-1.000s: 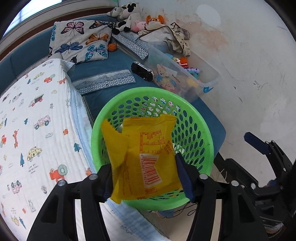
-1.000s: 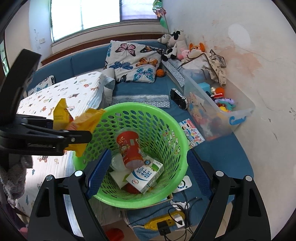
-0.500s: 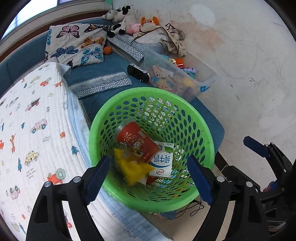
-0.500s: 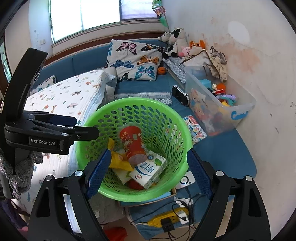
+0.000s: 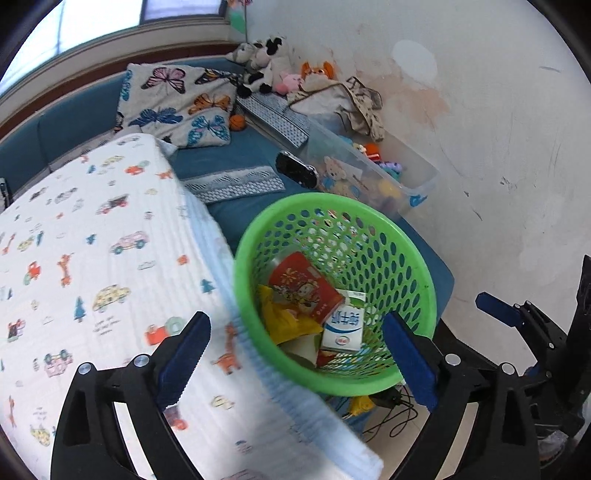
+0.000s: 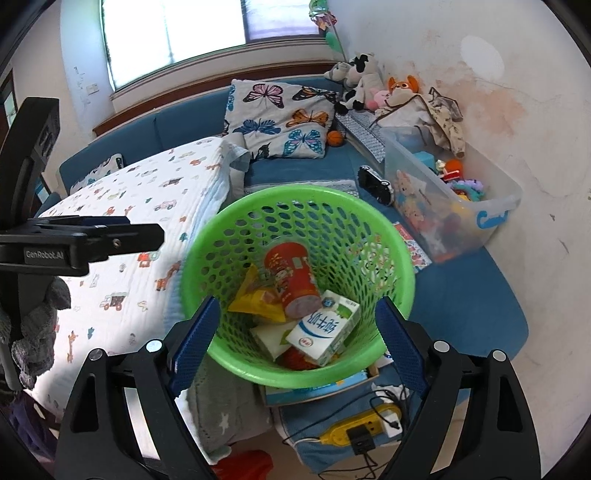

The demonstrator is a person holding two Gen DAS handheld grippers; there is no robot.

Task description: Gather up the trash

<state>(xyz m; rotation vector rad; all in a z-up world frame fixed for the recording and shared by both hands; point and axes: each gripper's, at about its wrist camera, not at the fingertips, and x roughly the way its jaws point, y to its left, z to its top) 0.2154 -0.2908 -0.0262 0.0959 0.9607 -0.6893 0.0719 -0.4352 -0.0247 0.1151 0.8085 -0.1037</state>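
Left gripper, nearest the lens in the left wrist view: fingers spread wide, nothing between the blue pads; one finger lies over the printed quilt, the other over the rim of the green basket. Right gripper, nearest the lens in the right wrist view: fingers likewise spread and empty, framing the basket's near rim.

Just beyond the fingertips, the basket stands beside the quilt's edge. Inside it lies the trash: a yellow wrapper against the wall on the quilt side, a red cup tipped on its side touching the wrapper, and a white-and-green milk carton resting beside the cup. Below the basket in the right wrist view, a yellow power strip with black cords lies on the floor.

Farther back, on the blue couch, a clear bin of toys sits against the wall, with a black handheld device just beside it. Farthest: a butterfly pillow, stuffed animals, and a window.
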